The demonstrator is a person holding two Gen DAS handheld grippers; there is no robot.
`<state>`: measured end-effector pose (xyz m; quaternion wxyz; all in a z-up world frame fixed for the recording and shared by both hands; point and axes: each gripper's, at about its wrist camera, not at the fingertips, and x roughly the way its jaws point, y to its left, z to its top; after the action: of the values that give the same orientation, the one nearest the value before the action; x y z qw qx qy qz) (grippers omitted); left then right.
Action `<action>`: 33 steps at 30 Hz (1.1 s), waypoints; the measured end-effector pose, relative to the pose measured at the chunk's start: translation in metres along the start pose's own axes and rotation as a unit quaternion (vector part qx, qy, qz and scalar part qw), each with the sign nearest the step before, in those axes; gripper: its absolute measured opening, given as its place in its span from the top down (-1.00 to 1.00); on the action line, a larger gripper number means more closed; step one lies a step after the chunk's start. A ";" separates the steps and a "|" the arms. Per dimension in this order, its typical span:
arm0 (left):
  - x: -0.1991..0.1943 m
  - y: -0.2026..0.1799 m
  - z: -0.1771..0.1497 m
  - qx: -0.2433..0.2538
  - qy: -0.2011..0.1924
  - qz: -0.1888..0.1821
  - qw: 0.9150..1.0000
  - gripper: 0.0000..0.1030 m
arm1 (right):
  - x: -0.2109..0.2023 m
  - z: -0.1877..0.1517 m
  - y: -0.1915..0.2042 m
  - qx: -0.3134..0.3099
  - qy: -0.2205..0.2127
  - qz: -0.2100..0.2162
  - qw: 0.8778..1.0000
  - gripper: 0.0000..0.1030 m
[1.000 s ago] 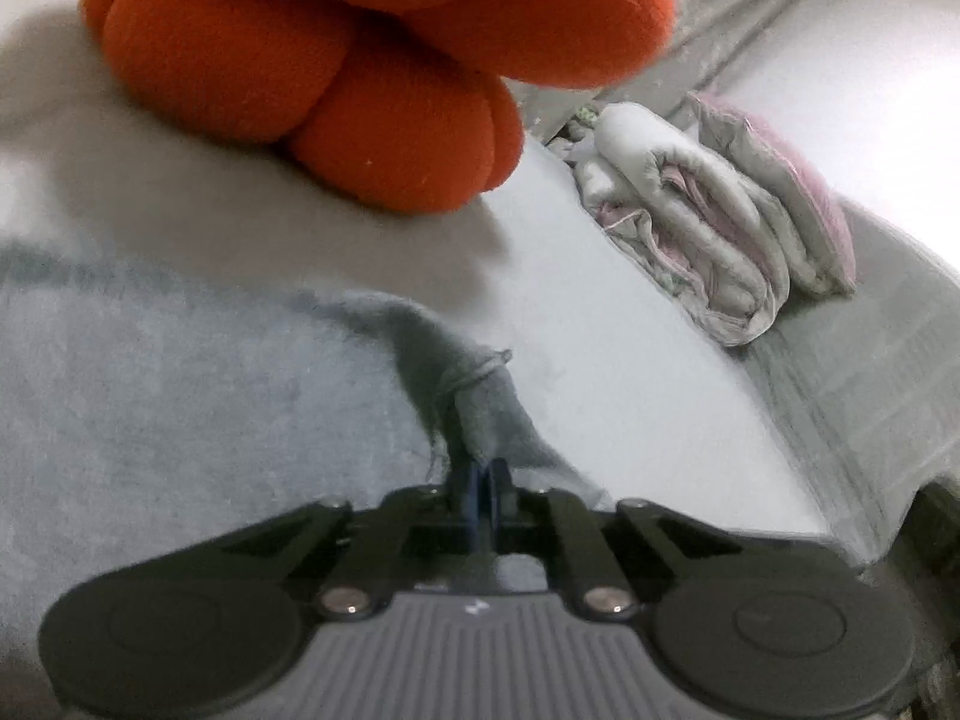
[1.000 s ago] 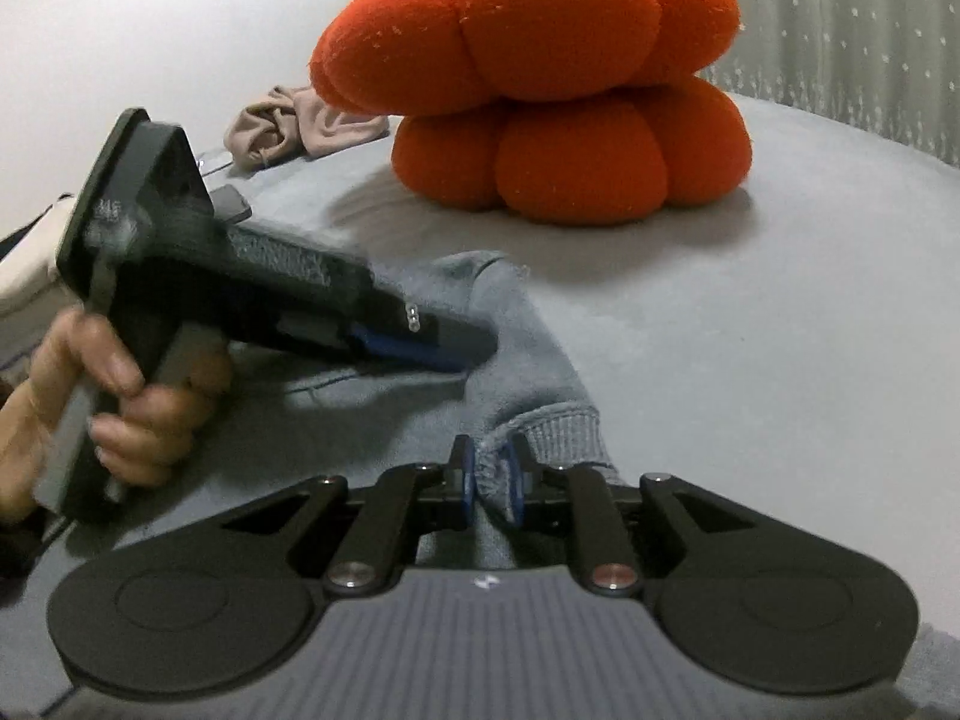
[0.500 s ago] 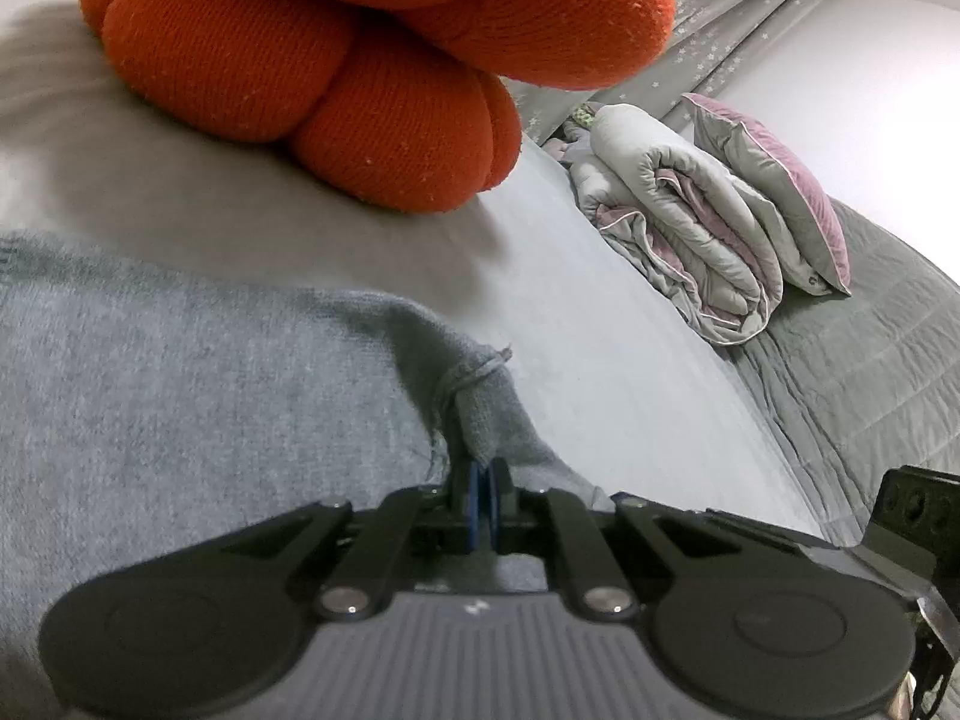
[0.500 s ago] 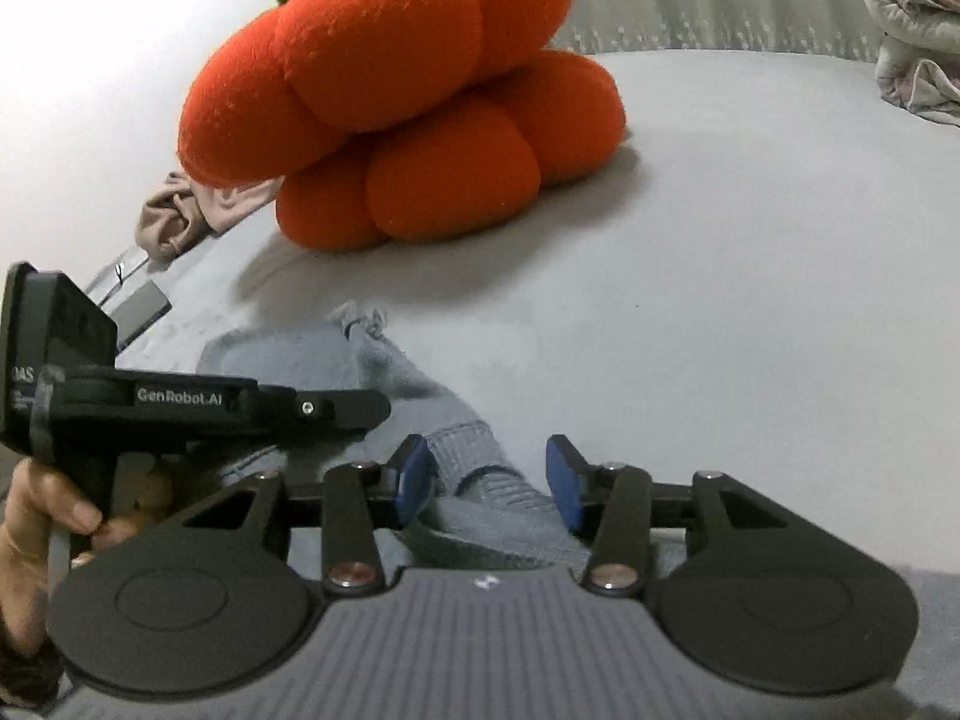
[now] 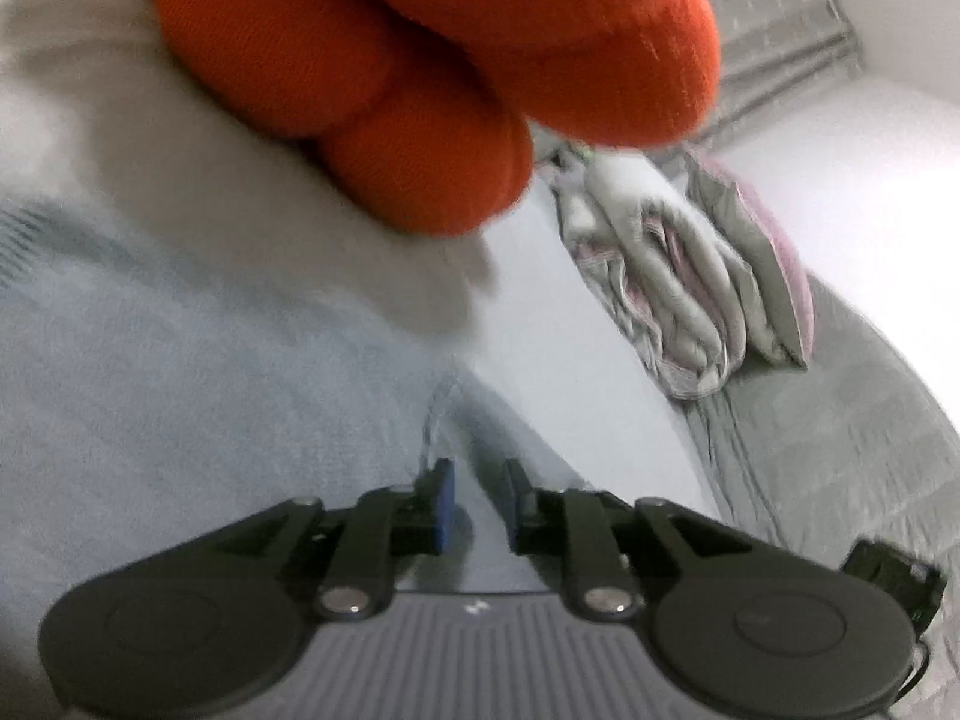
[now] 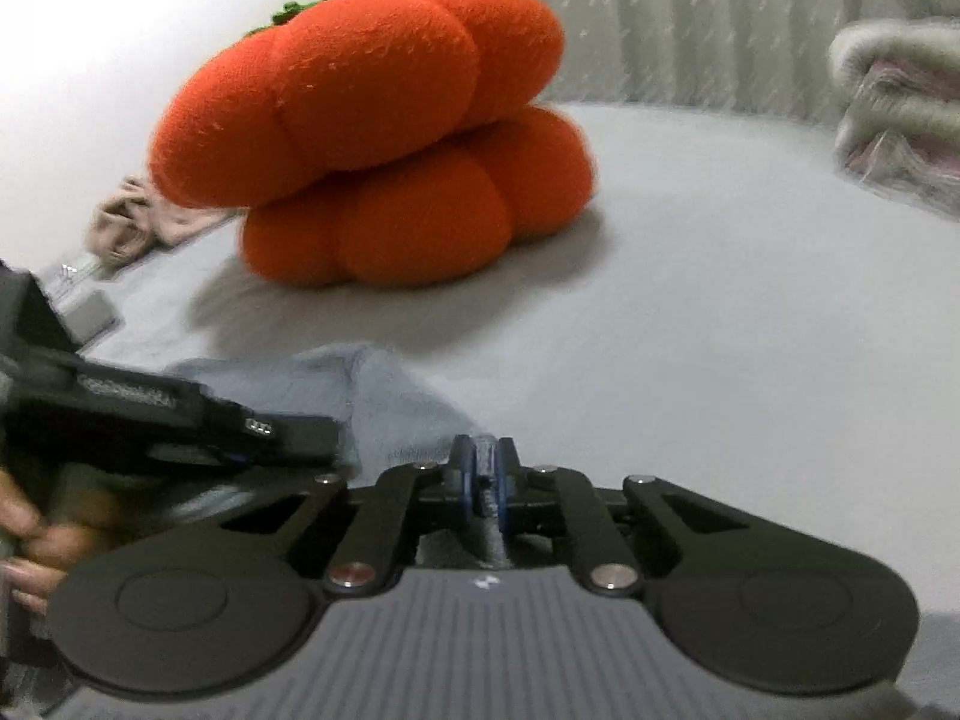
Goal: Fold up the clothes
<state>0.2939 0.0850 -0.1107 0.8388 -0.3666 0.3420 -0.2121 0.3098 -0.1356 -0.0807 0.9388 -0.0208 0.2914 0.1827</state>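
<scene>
Left jaws: the left gripper (image 5: 477, 501) is opening; its blue pads stand apart with a ridge of the grey knit sweater (image 5: 180, 396) between them, not pressed.
Right jaws: the right gripper (image 6: 485, 480) is clenched on a thin fold of the same sweater's edge (image 6: 384, 402).
Sweater: lies flat on the pale grey bed (image 6: 690, 330); in the left wrist view it spreads wide to the left, and its right edge runs from the jaws up toward the cushion's shadow.
Left tool seen from the right: its black body (image 6: 168, 420) crosses in from the left, just beside the right gripper, a hand (image 6: 30, 546) gripping it.
Ahead: an orange pumpkin cushion (image 6: 384, 138) sits beyond the sweater, apart from it.
Open room: bare bed surface stretches right of the sweater's edge.
Far edges: a rolled quilt (image 5: 678, 282) at the right, a beige garment (image 6: 138, 222) behind the cushion's left.
</scene>
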 end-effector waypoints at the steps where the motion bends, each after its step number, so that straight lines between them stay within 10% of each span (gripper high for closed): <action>1: -0.002 0.001 0.001 0.003 -0.008 0.010 1.000 0.66 | 0.001 0.002 0.002 -0.013 -0.007 -0.023 1.000 0.84; 14: -0.006 0.000 0.006 0.039 -0.038 0.058 0.997 0.66 | 0.067 0.003 0.011 -0.127 0.014 -0.165 0.978 0.96; 19: -0.004 -0.003 0.005 0.042 -0.038 0.061 0.997 0.66 | 0.024 0.011 -0.015 -0.074 0.009 -0.184 0.980 0.62; 22: -0.003 -0.006 0.003 0.050 -0.039 0.066 0.996 0.64 | -0.015 0.005 -0.038 -0.044 0.007 -0.221 0.974 0.02; 33: 0.000 -0.021 -0.006 0.113 -0.047 0.093 0.988 0.50 | -0.111 -0.062 -0.118 0.108 -0.016 -0.336 0.935 0.02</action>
<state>0.2874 0.0687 -0.0981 0.9061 -0.2461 0.3083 -0.1528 0.2333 -0.2910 -0.0782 0.9464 -0.0137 0.2706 -0.1760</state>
